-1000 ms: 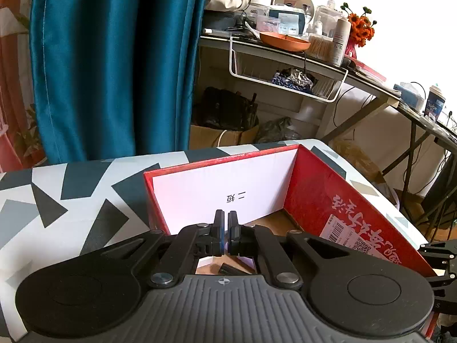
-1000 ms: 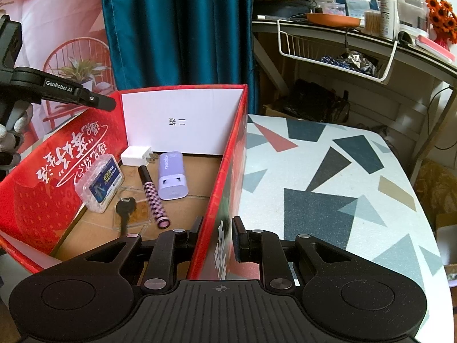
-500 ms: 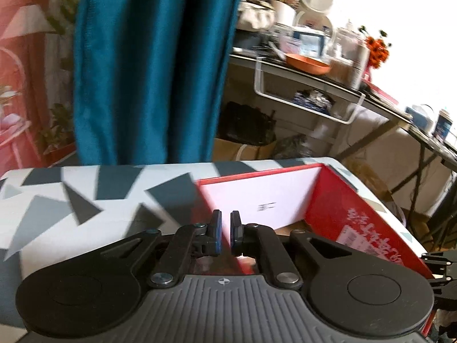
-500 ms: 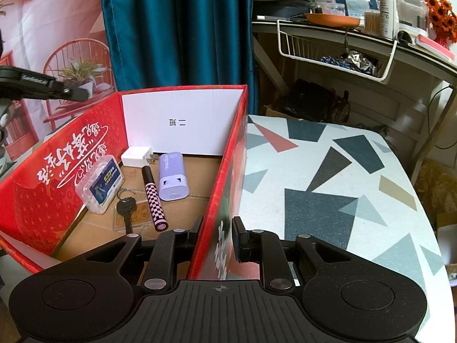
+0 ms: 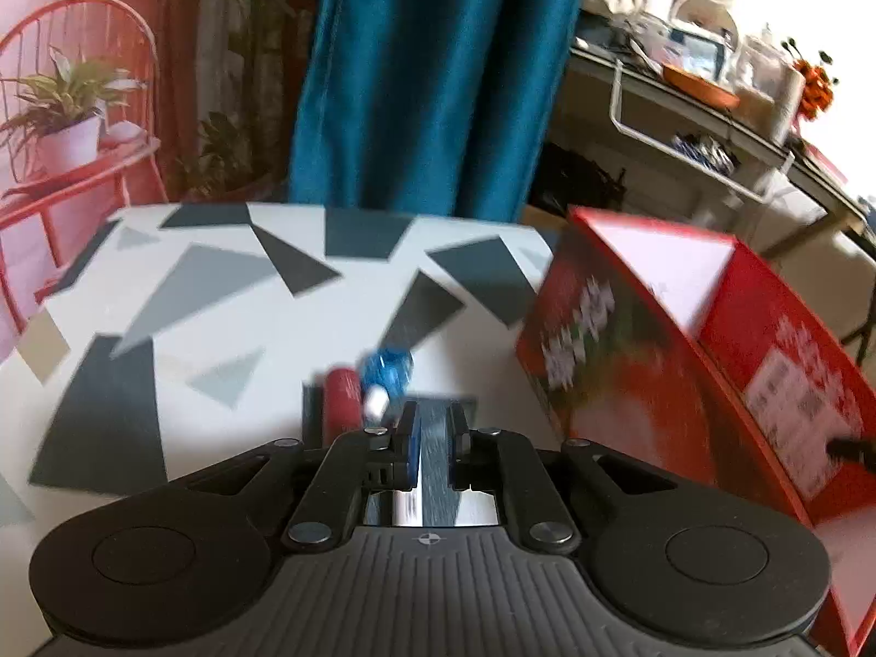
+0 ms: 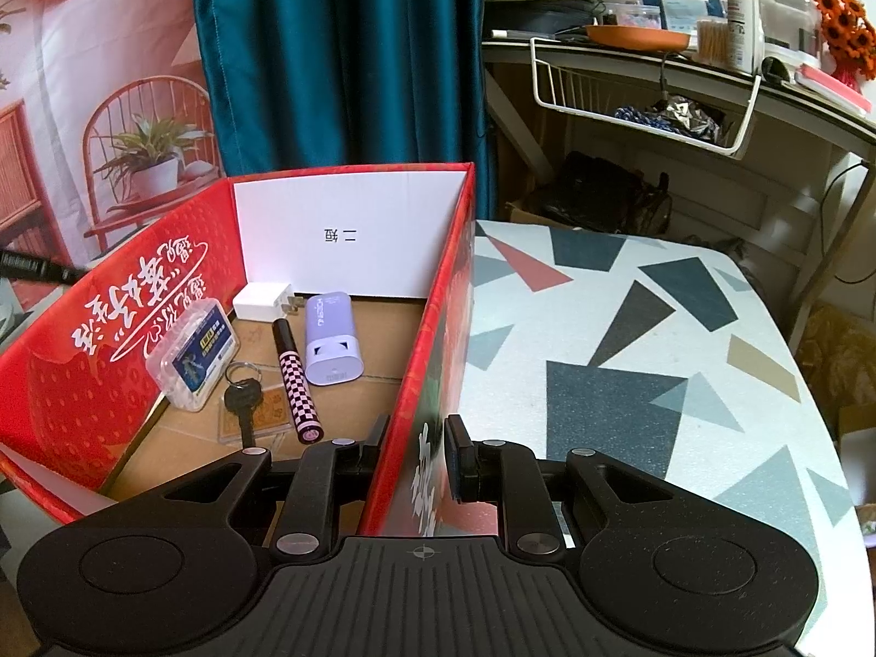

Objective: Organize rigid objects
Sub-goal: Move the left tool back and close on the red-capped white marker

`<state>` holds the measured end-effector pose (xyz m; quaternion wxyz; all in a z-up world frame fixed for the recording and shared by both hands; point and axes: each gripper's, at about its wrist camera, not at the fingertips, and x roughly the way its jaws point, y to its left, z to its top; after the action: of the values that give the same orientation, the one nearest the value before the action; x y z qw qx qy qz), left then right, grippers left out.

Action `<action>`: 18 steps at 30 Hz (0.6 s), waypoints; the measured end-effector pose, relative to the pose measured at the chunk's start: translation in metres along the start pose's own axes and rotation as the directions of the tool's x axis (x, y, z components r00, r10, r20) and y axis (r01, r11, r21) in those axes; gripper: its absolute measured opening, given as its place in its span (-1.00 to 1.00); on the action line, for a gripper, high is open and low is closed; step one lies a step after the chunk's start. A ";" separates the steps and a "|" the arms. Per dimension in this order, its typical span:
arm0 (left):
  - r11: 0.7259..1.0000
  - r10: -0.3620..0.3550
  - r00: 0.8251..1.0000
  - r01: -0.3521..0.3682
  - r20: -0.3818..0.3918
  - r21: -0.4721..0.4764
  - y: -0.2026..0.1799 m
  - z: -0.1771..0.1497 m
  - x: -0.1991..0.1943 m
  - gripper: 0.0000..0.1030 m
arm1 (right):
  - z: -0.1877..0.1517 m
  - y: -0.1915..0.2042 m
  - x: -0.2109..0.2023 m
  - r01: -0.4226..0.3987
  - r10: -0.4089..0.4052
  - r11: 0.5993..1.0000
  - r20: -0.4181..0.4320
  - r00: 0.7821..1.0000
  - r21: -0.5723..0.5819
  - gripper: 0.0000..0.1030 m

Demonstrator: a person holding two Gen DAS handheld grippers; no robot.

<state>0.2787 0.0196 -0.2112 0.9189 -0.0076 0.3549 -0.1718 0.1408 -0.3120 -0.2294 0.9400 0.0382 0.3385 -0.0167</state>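
The right gripper [image 6: 419, 451] is clamped on the right wall of the red box [image 6: 432, 328], which holds a white charger [image 6: 261, 301], a purple case [image 6: 331, 345], a checked tube [image 6: 295, 383], a key [image 6: 245, 399] and a clear box [image 6: 191, 353]. The left gripper [image 5: 432, 446], jaws opening from a narrow gap with nothing between them, hangs over the patterned table [image 5: 219, 301]. Just ahead lie a red tube [image 5: 342, 397] and a blurred blue item [image 5: 386, 375], left of the box.

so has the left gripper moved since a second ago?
Yes. The left gripper swung left off the red box, which now sits at right; its fingers point at small items on the table.
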 end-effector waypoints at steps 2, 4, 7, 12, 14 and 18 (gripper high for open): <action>1.000 0.002 1.000 -0.001 -0.021 0.021 -0.002 -0.010 0.003 -0.81 | 0.000 0.000 0.000 -0.001 0.001 1.000 0.000 1.000 0.000 -0.65; 0.999 0.009 0.999 -0.008 -0.041 0.033 -0.004 -0.019 0.006 -0.81 | 0.000 0.000 0.000 0.000 0.000 1.000 -0.001 1.000 0.000 -0.65; 0.999 0.029 0.998 -0.028 -0.056 0.030 -0.004 -0.027 0.014 -0.81 | 0.000 0.000 0.000 0.000 0.000 1.000 -0.001 1.000 0.000 -0.65; 0.996 0.073 0.996 -0.069 -0.055 0.064 -0.005 -0.032 0.022 -0.72 | -0.001 0.000 0.000 0.000 0.000 1.000 -0.003 1.000 -0.001 -0.65; 0.994 0.084 0.995 -0.080 -0.051 0.075 -0.006 -0.034 0.022 -0.30 | -0.001 0.000 0.000 0.000 0.000 1.000 -0.003 1.000 -0.001 -0.65; 0.993 0.087 0.995 -0.083 -0.051 0.085 -0.006 -0.035 0.025 -0.24 | 0.000 0.000 0.000 0.000 0.000 1.000 -0.003 1.000 -0.001 -0.65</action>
<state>0.2710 0.0101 -0.2527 0.9149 0.0502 0.3726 -0.1471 0.1405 -0.3118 -0.2296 0.9395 0.0377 0.3400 -0.0162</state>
